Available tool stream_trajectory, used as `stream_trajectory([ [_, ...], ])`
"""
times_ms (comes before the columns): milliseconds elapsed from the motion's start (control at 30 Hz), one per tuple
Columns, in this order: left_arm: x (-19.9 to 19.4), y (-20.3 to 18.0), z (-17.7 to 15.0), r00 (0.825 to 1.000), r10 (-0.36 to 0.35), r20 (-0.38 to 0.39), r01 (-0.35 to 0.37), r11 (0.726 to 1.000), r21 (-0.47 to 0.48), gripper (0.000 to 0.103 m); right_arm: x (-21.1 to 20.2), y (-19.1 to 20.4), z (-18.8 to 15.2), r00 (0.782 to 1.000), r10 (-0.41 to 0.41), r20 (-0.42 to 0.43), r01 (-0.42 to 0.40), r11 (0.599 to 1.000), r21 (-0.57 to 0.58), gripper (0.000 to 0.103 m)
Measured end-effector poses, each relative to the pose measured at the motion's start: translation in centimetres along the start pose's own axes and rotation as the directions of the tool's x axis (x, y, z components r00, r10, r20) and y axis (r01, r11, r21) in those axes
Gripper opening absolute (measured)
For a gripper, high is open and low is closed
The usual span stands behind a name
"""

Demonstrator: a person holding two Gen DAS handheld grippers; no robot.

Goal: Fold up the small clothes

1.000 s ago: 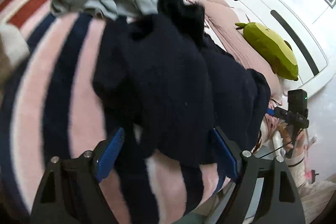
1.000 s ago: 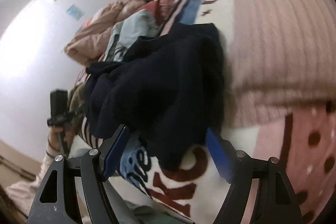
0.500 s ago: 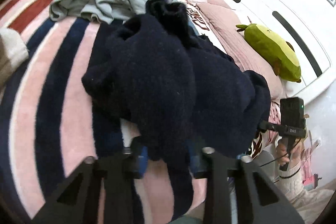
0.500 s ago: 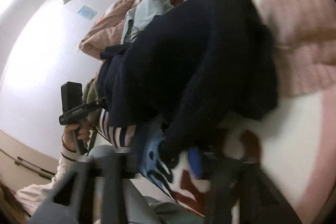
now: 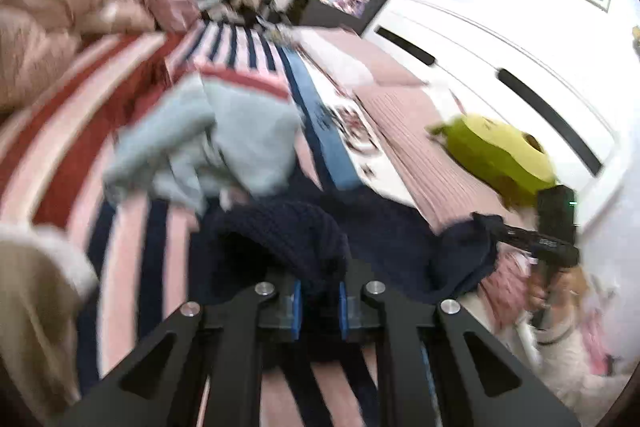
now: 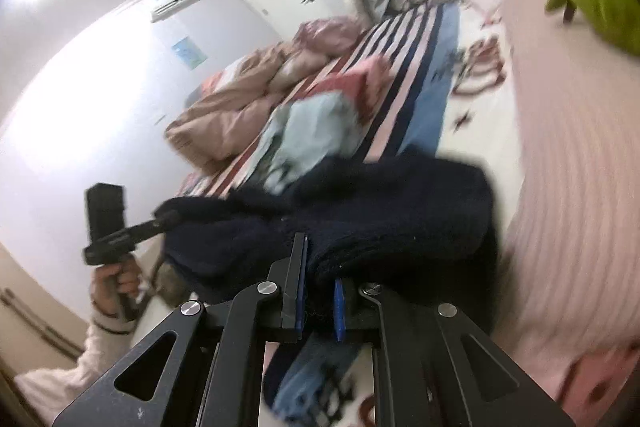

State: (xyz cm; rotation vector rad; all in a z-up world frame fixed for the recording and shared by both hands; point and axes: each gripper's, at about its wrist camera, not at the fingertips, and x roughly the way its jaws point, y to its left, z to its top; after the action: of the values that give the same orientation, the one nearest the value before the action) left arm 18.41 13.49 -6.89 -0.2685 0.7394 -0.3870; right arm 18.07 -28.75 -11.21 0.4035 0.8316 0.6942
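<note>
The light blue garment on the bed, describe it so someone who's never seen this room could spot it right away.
Start at the bed's striped blanket, with pink, red and navy bands. In its middle lies a crumpled light blue garment, just beyond the navy knit garment pinched in both grippers. It is the only pale blue piece; the neighbouring heaps are beige, dusty pink or navy.

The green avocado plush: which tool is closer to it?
Right. The right tool grips the navy sweater on the plush's side; the left tool grips the far end.

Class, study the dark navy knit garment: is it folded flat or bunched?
Bunched: the navy knit garment hangs in lumpy heaps between the left gripper and right gripper.
</note>
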Motion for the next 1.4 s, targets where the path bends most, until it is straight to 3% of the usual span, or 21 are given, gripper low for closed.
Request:
stream_trajectory([
  [167,7.2,3.0,5.1,0.994,0.106,-0.001,-0.106,0.993,-0.058,0.015,2.6,-3.4,6.7,0.99,-0.141,0.014,0.141,0.989,0.037,0.005],
  [233,10.1,4.8,6.0,0.988,0.153,-0.022,-0.154,0.983,-0.095,0.037,4.3,-5.1,8.0,0.985,-0.174,-0.009,0.174,0.982,0.071,0.007],
  [267,10.9,5.5,5.9,0.986,0.162,-0.033,-0.164,0.98,-0.109,0.043,5.4,-5.9,8.5,0.978,-0.205,-0.026,0.206,0.975,0.076,0.013],
  [333,11.2,6.5,5.6,0.987,0.157,-0.046,-0.161,0.979,-0.121,0.058,6.7,-7.2,9.2,0.961,-0.272,-0.049,0.275,0.958,0.08,0.041],
  [367,10.9,6.7,5.0,0.989,0.137,-0.049,-0.141,0.984,-0.105,0.061,6.7,-7.5,9.3,0.955,-0.293,-0.037,0.295,0.953,0.072,0.062],
  [400,10.4,6.6,4.5,0.99,0.128,-0.058,-0.132,0.987,-0.088,0.069,6.1,-7.7,9.1,0.955,-0.296,-0.027,0.298,0.953,0.063,0.07],
  [500,9.2,6.7,1.5,0.988,0.075,-0.132,-0.081,0.996,-0.036,0.073,4.1,-7.5,7.4,0.96,-0.275,-0.048,0.277,0.96,0.035,0.07],
  [700,7.6,6.9,-4.5,0.979,0.039,-0.199,-0.045,0.999,-0.027,0.071,2.1,-5.7,-0.4,0.963,-0.206,-0.173,0.208,0.978,-0.007,0.07],
  [767,7.1,6.7,-5.6,0.982,-0.004,-0.191,-0.004,0.999,-0.04,0.05,2.1,-5.4,-2.3,0.958,-0.217,-0.188,0.219,0.976,-0.005,0.07],
  [833,6.5,6.4,-6.2,0.984,-0.026,-0.176,0.017,0.998,-0.052,0.02,2.2,-5.2,-3.9,0.945,-0.275,-0.179,0.275,0.961,-0.027,0.066],
  [867,5.9,6.0,-6.5,0.986,-0.005,-0.164,-0.002,0.999,-0.04,0.018,2.1,-5.0,-4.4,0.947,-0.28,-0.158,0.278,0.96,-0.035,0.058],
  [933,5.0,5.3,-6.8,0.989,0.052,-0.141,-0.052,0.999,0.001,0.013,1.6,-4.9,-4.7,0.956,-0.264,-0.127,0.265,0.964,-0.011,0.032],
  [967,4.1,5.0,-7.0,0.989,0.075,-0.126,-0.075,0.997,0.008,0.013,1.5,-4.9,-4.8,0.961,-0.246,-0.125,0.249,0.969,0.001,0.009],
  [1000,3.4,5.1,-7.4,0.99,0.086,-0.116,-0.086,0.996,0.006,0.012,1.3,-4.6,-5.0,0.961,-0.249,-0.123,0.251,0.968,0.001,0.002],
  [1100,1.2,6.1,-8.9,0.99,0.091,-0.105,-0.094,0.995,-0.021,0.01,0.9,-4.2,-5.7,0.945,-0.298,-0.138,0.295,0.955,-0.04,0.002],
  [1167,0.5,6.9,-10.3,0.986,0.11,-0.122,-0.114,0.993,-0.03,0.01,0.3,-4.4,-6.4,0.945,-0.287,-0.155,0.286,0.958,-0.029,0.002],
  [1267,0.4,7.3,-10.9,0.986,0.068,-0.153,-0.076,0.996,-0.047,0.013,-0.6,-4.5,-6.6,0.949,-0.277,-0.154,0.278,0.961,-0.019,0.002],
  [1300,0.3,7.3,-10.7,0.986,0.063,-0.155,-0.072,0.996,-0.051,0.019,-0.7,-4.3,-6.3,0.95,-0.27,-0.155,0.269,0.963,-0.028,0.002],
  [1333,0.2,7.0,-10.1,0.988,0.063,-0.141,-0.07,0.996,-0.048,0.037,-0.6,-4.0,-5.7,0.949,-0.274,-0.155,0.271,0.962,-0.041,0.003],
  [1367,0.1,6.8,-9.6,0.99,0.051,-0.128,-0.056,0.998,-0.035,0.047,-0.6,-3.8,-5.3,0.947,-0.281,-0.156,0.277,0.96,-0.05,0.011],
  [1400,0.1,6.5,-8.8,0.993,0.031,-0.113,-0.032,0.999,-0.011,0.064,-0.3,-3.5,-4.3,0.945,-0.29,-0.152,0.283,0.957,-0.064,0.029],
])
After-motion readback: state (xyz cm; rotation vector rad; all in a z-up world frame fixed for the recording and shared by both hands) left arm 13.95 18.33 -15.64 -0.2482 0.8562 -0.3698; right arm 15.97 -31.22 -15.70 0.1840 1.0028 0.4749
